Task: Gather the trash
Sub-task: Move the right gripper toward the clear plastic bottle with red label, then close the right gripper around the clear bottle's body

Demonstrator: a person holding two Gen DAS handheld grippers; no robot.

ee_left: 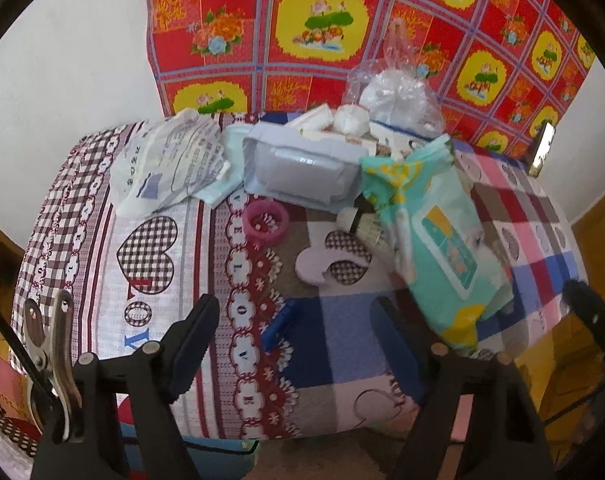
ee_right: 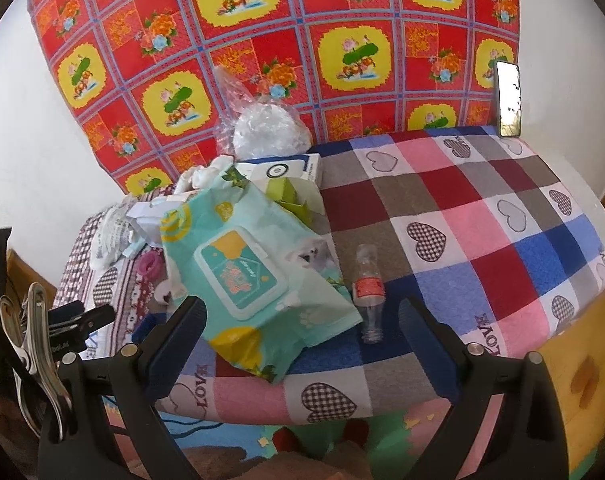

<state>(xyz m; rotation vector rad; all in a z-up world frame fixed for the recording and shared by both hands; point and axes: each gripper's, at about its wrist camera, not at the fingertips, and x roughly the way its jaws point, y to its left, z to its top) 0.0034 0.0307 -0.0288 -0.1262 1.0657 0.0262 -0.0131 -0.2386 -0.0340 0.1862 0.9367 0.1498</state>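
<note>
The left tongs stand wide open and hold nothing, above a small blue thing on the near blanket. The right tongs, also open and empty, hang near the green wipes pack and the plastic bottle. Better to straddle one piece fully before closing.

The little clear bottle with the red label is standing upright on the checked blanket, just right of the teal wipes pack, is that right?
Not quite. The clear bottle is lying on its side, not upright, with its open neck toward the camera. The rest holds: it is on the checked blanket, just right of the teal wipes pack. The right wrist view shows it.
</note>
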